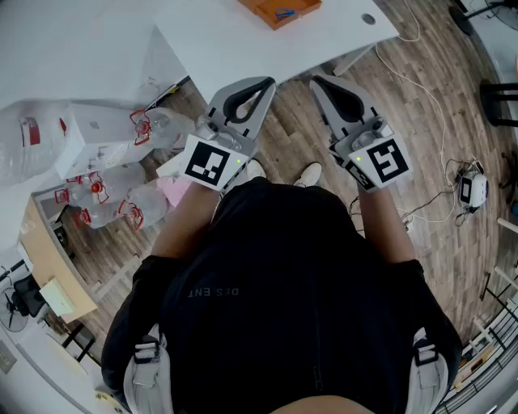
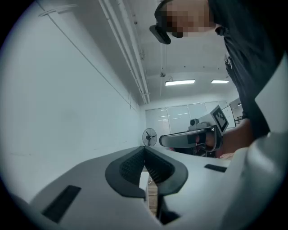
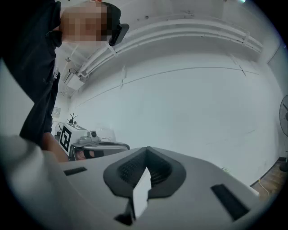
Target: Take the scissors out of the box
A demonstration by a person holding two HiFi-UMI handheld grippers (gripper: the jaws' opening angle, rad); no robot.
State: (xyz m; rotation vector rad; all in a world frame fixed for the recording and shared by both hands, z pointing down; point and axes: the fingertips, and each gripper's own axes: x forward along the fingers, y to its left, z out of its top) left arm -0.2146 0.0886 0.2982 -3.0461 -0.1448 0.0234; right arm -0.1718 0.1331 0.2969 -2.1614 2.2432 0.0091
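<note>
Head view: left tongs (image 1: 263,83), right tongs (image 1: 321,82) clenched empty; both at table (image 1: 243,44) edge.

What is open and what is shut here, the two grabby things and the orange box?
Left grey gripper: shut, empty, level.
Right grey gripper: shut, empty, level.
Flat orange box on the white table: open-topped, small blue thing inside, maybe the scissors.

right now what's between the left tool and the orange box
Only bare white table lies between the left tool and the orange box, as the head view shows.
</note>
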